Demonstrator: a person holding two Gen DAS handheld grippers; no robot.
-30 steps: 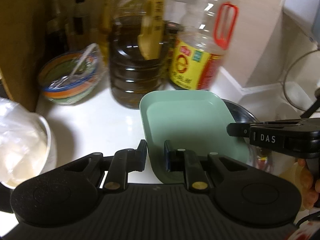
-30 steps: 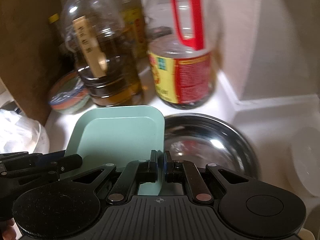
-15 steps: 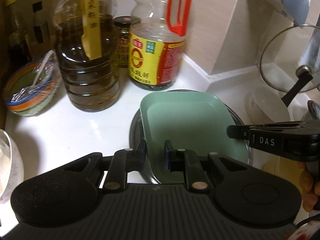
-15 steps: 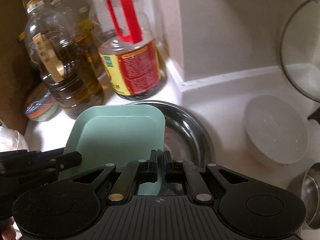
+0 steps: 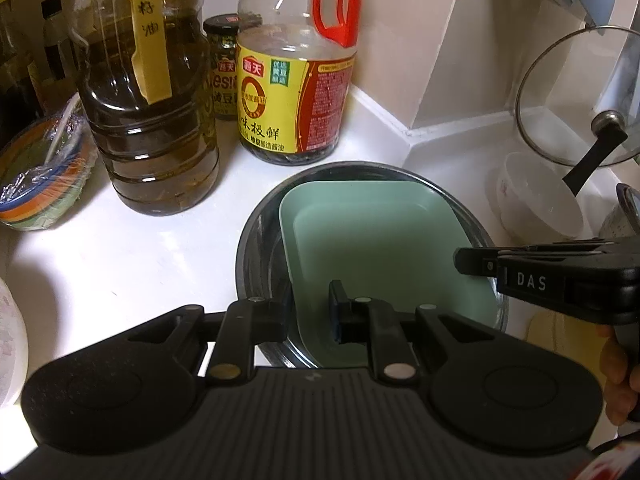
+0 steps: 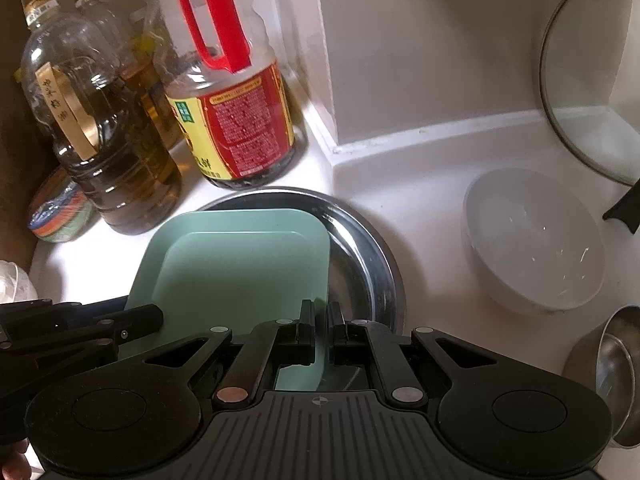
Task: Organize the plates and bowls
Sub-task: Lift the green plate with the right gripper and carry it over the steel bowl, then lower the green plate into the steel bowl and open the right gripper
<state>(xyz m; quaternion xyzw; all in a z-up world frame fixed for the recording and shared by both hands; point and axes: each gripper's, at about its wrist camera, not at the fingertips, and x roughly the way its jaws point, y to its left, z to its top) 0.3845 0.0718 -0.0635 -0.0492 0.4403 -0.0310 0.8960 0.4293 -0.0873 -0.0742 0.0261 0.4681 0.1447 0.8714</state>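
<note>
Left gripper (image 5: 310, 312) clamped on near-left rim of green square plate (image 5: 372, 248); right gripper (image 6: 319, 334) clamped on its right rim. Two-sided grip likely keeps plate level. You hold plate inside round steel pan (image 6: 372, 256) on white counter (image 5: 120, 264); resting or hovering, can't tell. Judgement: nesting step nearly done. Oil bottle (image 5: 148, 120) and soy sauce bottle (image 5: 288, 92) stand just behind pan; white bowl (image 6: 532, 240) right, apart.
</note>
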